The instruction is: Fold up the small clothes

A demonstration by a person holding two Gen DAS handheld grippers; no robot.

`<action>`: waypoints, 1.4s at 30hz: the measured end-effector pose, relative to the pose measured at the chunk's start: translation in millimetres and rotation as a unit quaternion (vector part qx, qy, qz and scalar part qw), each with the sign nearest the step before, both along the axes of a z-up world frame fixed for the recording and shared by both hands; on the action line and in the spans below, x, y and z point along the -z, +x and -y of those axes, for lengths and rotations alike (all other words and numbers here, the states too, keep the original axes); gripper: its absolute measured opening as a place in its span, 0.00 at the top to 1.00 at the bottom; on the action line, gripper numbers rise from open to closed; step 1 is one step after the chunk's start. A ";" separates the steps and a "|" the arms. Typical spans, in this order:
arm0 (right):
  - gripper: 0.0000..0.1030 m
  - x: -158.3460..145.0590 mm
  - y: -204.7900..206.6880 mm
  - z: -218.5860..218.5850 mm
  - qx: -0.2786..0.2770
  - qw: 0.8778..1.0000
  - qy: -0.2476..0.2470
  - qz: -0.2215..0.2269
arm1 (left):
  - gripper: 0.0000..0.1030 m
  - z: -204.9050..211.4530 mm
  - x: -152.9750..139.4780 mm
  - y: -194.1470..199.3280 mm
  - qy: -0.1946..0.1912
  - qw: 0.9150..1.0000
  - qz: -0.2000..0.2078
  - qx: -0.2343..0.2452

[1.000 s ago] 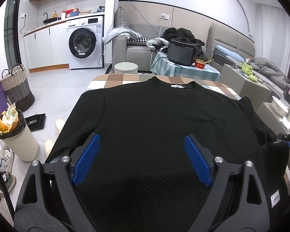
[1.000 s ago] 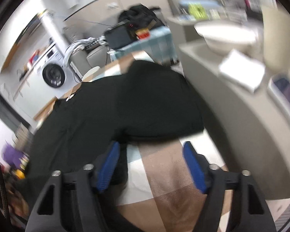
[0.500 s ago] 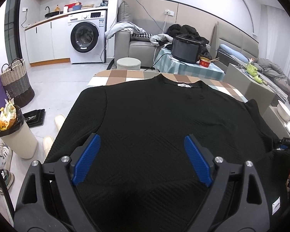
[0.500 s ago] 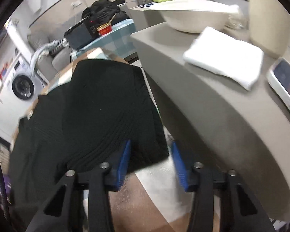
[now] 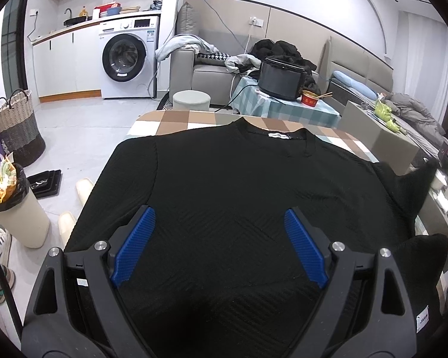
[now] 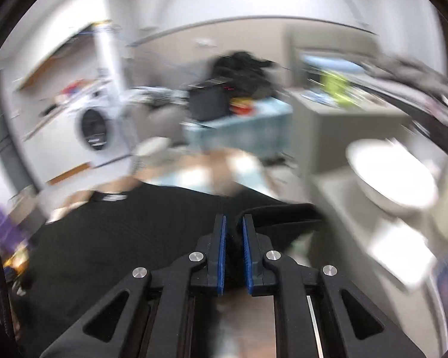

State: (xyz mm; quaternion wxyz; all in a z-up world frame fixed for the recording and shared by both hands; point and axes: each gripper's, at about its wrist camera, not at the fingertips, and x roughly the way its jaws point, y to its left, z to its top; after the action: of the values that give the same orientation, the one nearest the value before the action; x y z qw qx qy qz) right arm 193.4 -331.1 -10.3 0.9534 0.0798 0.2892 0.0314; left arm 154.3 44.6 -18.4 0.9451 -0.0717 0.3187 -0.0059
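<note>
On the checkered table [image 5: 176, 123] I'm seeing the black sweater [image 5: 239, 197] lying collar-away; my right gripper [image 6: 233, 235] is pinching its right sleeve [image 6: 283, 217], my left gripper [image 5: 219, 244] is gaping, empty.

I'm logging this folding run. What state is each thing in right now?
black sweater: spread flat on the table, right sleeve lifted.
left tongs: open, above the sweater.
right tongs: shut on the sleeve.
washing machine: door closed.
bin: overfull.
</note>
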 end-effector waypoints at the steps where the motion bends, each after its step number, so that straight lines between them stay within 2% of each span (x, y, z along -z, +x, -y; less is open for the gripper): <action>1: 0.92 -4.1 6.2 -18.8 -0.034 0.999 -0.002 0.001 | 0.15 -0.1 -0.9 -0.4 0.002 1.000 0.001 -0.001; 5: 0.92 8.0 23.0 -98.4 -0.165 0.986 -0.002 -0.031 | 0.15 -5.4 -2.9 -2.9 -0.001 1.000 0.002 -0.010; 9: 0.89 44.5 24.7 -127.1 -0.230 0.966 0.000 -0.118 | 0.15 -10.3 -1.7 -3.4 -0.004 1.000 -0.003 -0.018; 11: 0.86 52.9 24.1 -120.3 -0.218 0.966 0.002 -0.135 | 0.15 -13.5 -1.1 -3.5 -0.004 1.000 -0.006 -0.022; 16: 0.84 59.5 25.9 -98.4 -0.148 0.975 -0.008 -0.163 | 0.15 -26.8 -2.3 -7.6 -0.006 0.999 -0.007 -0.044; 19: 0.84 75.2 33.2 -105.1 -0.145 0.972 0.004 -0.185 | 0.15 -45.5 -0.2 -13.8 -0.016 0.997 -0.013 -0.072; 22: 0.84 91.3 37.3 -110.3 -0.149 0.965 -0.014 -0.214 | 0.15 -70.4 6.1 -23.6 -0.026 0.994 -0.020 -0.107; 24: 0.84 91.0 35.0 -109.3 -0.144 0.967 -0.009 -0.210 | 0.15 -88.5 11.9 -31.0 -0.025 0.990 -0.027 -0.136; 25: 0.82 89.0 33.1 -106.5 -0.142 0.969 -0.003 -0.204 | 0.15 -102.8 17.0 -35.4 -0.023 0.986 -0.034 -0.160; 26: 0.73 85.1 31.5 -104.3 -0.141 0.971 0.004 -0.193 | 0.15 -114.5 21.6 -38.2 -0.024 0.983 -0.041 -0.179; 27: 0.59 81.0 29.5 -101.6 -0.139 0.974 0.010 -0.179 | 0.15 -128.2 27.0 -40.6 -0.031 0.978 -0.050 -0.200; 29: 0.50 72.6 21.8 -97.3 -0.132 0.979 0.012 -0.154 | 0.15 -158.3 39.6 -44.9 -0.060 0.967 -0.068 -0.236; 31: 0.50 66.9 19.1 -93.7 -0.127 0.981 0.014 -0.148 | 0.15 -184.3 50.9 -51.3 -0.093 0.958 -0.077 -0.259; 34: 0.50 61.4 17.7 -89.6 -0.115 0.984 0.024 -0.137 | 0.16 -215.0 66.4 -56.7 -0.156 0.948 -0.087 -0.264; 36: 0.50 59.4 18.2 -87.1 -0.107 0.985 0.031 -0.134 | 0.17 -232.8 80.4 -61.9 -0.198 0.938 -0.099 -0.268; 39: 0.50 57.3 15.9 -86.4 -0.102 0.985 0.042 -0.130 | 0.18 -250.0 101.6 -68.8 -0.277 0.919 -0.111 -0.259; 42: 0.50 57.5 11.4 -86.0 -0.102 0.985 0.041 -0.132 | 0.18 -254.1 116.1 -67.0 -0.323 0.906 -0.125 -0.243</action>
State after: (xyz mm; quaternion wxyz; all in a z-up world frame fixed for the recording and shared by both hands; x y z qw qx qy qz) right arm 204.8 -245.1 -67.8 0.8948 0.0925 0.4173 0.1292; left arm 87.3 298.7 -134.6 0.7948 -0.4484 0.3876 0.1303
